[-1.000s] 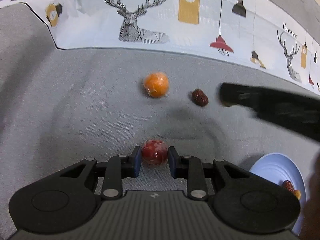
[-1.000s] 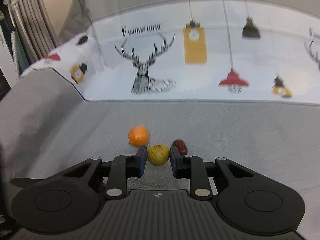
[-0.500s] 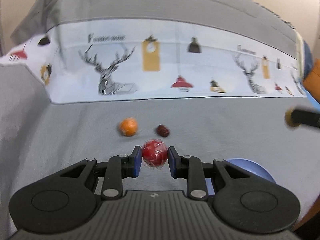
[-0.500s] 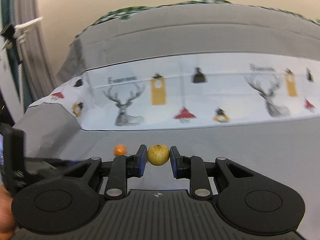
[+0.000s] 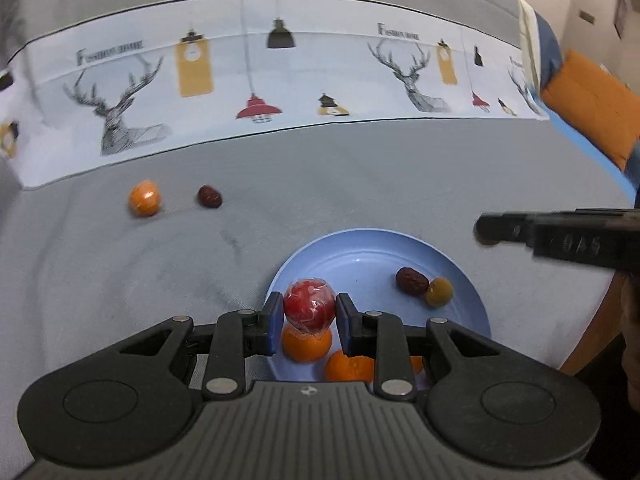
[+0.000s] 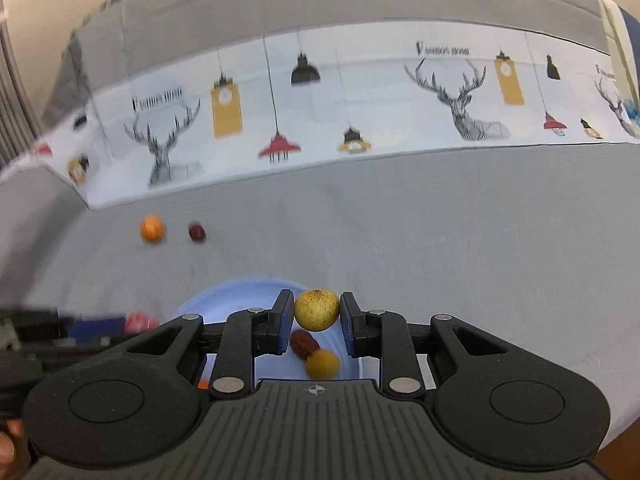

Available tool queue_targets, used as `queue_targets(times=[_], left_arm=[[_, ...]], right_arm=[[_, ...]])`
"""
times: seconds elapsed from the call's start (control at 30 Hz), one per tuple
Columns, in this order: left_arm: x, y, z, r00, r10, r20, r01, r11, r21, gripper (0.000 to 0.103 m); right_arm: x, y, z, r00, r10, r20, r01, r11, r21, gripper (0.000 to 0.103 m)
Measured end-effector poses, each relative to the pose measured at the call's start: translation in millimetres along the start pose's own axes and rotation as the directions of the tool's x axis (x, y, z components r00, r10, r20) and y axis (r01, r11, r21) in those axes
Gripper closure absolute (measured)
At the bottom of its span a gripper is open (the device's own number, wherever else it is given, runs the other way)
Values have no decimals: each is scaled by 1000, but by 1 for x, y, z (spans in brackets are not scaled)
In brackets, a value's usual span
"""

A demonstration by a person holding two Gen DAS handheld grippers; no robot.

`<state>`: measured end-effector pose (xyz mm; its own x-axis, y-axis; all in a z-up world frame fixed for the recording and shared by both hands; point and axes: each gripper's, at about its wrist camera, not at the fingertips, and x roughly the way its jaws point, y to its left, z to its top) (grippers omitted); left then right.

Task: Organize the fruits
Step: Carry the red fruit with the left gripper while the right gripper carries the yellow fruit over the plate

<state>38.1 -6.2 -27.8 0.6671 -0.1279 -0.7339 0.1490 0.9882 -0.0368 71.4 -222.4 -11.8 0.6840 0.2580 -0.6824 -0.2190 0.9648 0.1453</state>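
Note:
My left gripper (image 5: 307, 311) is shut on a red wrapped fruit (image 5: 309, 305) and holds it over the near left part of the blue plate (image 5: 360, 252). The plate holds two oranges (image 5: 307, 345), a dark red date (image 5: 410, 280) and a small yellow fruit (image 5: 439, 292). My right gripper (image 6: 316, 316) is shut on a yellow-green fruit (image 6: 317, 309) above the same plate (image 6: 240, 292), over the date (image 6: 303, 343) and yellow fruit (image 6: 322, 363). An orange (image 5: 145, 198) and a date (image 5: 209, 196) lie on the grey cloth at far left.
A white printed cloth band with deer and lamps (image 5: 280, 72) runs across the back. An orange cushion (image 5: 592, 104) lies at the far right. The grey surface's edge drops off at the right (image 5: 592, 320). The right gripper shows as a dark bar (image 5: 560, 236).
Both grippers moved right and back from the loose fruits to above the blue plate, each still holding its fruit. The plate now fills the near view.

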Motion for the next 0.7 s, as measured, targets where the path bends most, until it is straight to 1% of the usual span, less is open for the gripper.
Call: queue_targets(times=[0.1, 0.17, 0.23, 0.4, 0.7], left_arm=[[13, -7, -1, 1000, 5, -9, -5, 999, 37, 72], [19, -14, -4, 1000, 2, -21, -1, 998, 62, 72], [22, -21, -6, 1000, -2, -16, 4, 995, 101, 72], [20, -34, -8, 1000, -9, 23, 5, 985, 172, 72], [22, -32, -8, 1000, -2, 15, 0, 986, 170, 72]], right_arm=[[13, 8, -6, 996, -42, -73, 39, 998, -48, 77], [20, 9, -8, 994, -35, -103, 31, 999, -41, 77], [23, 9, -8, 993, -23, -119, 19, 999, -34, 77], [29, 11, -10, 990, -13, -138, 7, 999, -40, 77], [32, 12, -10, 990, -9, -142, 3, 999, -40, 77]])
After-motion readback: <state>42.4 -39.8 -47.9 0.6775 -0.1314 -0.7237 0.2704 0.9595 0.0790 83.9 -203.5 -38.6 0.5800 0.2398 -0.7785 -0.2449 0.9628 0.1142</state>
